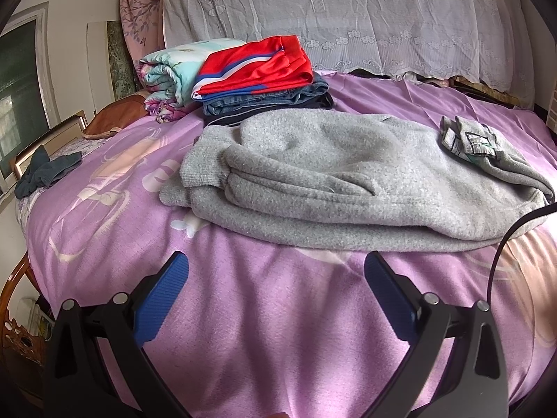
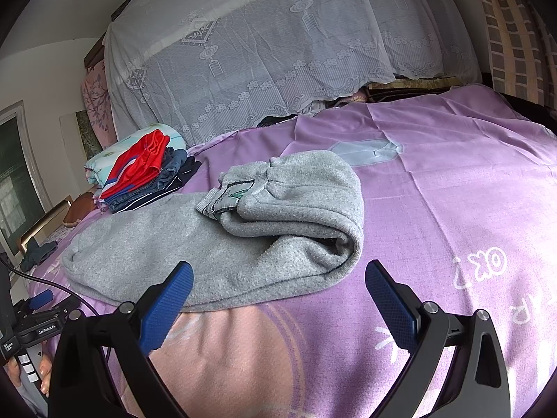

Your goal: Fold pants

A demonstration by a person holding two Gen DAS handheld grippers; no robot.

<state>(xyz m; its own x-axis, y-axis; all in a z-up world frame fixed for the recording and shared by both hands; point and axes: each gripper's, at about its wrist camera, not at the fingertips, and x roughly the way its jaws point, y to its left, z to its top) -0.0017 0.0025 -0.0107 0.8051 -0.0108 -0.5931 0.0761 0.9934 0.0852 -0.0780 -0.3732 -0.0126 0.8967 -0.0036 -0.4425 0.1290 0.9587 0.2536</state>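
Pants (image 1: pixel 348 181), grey fleece, folded, mid-frame on the purple bed (image 1: pixel 243 313); we hold left gripper (image 1: pixel 276 278) and right gripper (image 2: pixel 278 285) low in frame, jaws wide apart, both empty.

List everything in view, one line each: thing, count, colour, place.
grey pants: one, grey, partly folded, mid-bed
clothes stack: one, red shorts on top, denim and dark items under, behind the pants
rolled quilt: one, pale floral, left of the stack
dark cloth: one, dark teal, far left edge
bedsheet: one, purple, printed, under everything
lace cover: one, white, at the bed's far side
black cable: one, right of left wrist view
left gripper: open, empty
right gripper: open, empty, at the pants' near edge
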